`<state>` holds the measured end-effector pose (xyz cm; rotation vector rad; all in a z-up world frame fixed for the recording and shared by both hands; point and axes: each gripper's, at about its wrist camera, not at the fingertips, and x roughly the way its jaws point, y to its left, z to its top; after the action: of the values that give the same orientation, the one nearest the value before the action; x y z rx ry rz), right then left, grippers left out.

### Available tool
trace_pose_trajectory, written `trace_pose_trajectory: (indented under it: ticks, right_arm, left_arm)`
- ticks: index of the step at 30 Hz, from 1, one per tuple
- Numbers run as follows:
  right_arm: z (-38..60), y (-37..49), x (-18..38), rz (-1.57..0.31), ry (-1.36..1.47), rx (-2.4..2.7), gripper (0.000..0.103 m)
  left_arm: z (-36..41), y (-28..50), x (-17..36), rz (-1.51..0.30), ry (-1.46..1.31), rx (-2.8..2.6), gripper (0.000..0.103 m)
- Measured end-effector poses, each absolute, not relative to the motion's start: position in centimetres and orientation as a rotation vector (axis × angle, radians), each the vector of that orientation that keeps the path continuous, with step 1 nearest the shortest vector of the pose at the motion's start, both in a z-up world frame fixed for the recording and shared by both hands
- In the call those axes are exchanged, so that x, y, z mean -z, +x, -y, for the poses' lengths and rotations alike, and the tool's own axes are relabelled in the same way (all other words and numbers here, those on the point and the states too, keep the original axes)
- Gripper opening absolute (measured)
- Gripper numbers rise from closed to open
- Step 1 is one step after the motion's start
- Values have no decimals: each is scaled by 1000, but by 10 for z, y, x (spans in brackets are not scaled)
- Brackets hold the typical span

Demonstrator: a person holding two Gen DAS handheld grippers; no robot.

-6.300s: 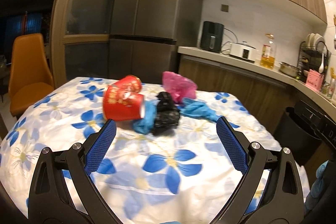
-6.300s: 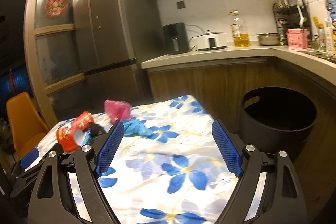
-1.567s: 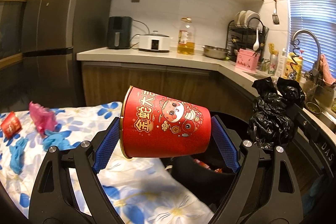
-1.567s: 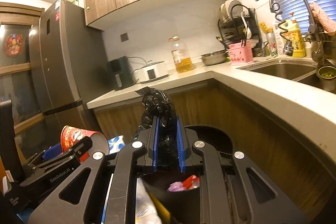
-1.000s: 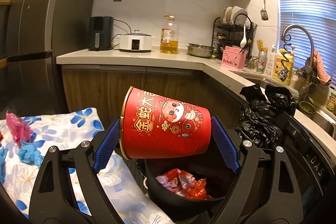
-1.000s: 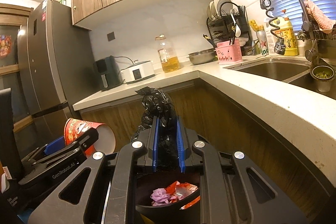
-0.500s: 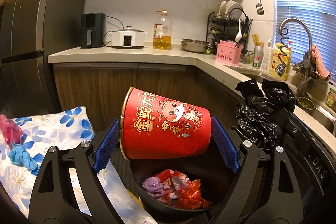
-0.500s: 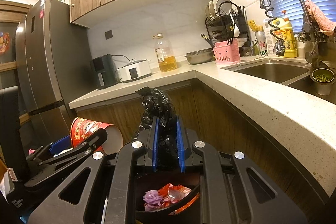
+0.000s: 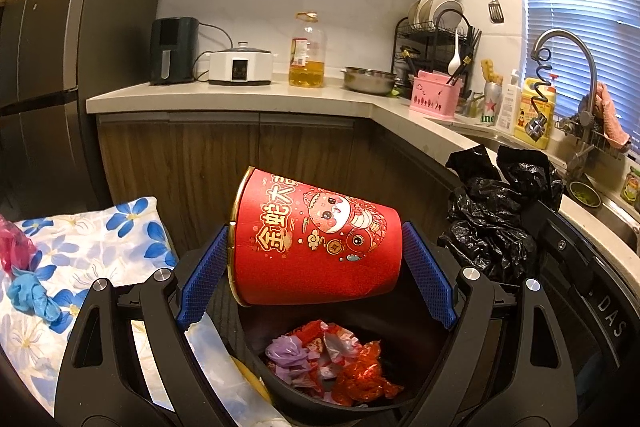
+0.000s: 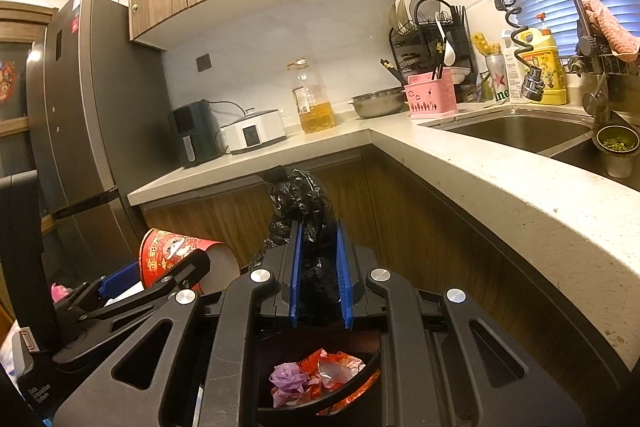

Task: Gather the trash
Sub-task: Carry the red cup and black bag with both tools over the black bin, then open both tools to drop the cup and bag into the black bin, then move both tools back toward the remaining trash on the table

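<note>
Left gripper [image 9: 316, 269] clamps the red cup [image 9: 316, 241] sideways over the bin [image 9: 420, 331], placed to drop in. Right gripper [image 10: 319, 275] pinches the black bag [image 10: 304, 203] above the same bin. Gloves [image 9: 30, 297] remain on the table [image 9: 100, 239].

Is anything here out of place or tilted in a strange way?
Only the red paper cup: it lies sideways between the left gripper's jaws, held above the black bin. Nothing looks spilled.
</note>
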<state>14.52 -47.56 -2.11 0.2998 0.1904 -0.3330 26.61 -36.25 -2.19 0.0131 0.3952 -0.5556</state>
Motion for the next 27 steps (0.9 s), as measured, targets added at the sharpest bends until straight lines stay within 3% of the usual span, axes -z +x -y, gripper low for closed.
trace_pose_trajectory:
  ticks: [11,21,27]
  right_arm:
    - [481,153,26,-199,308,319,19]
    - [487,159,35,-230,342,310,36]
    - [481,150,34,-229,340,312,55]
  left_arm:
    - [364,277,32,-422,-3,561,84]
    - [353,285,38,-454,-43,531,92]
    - [337,277,37,-447,-45,486,96]
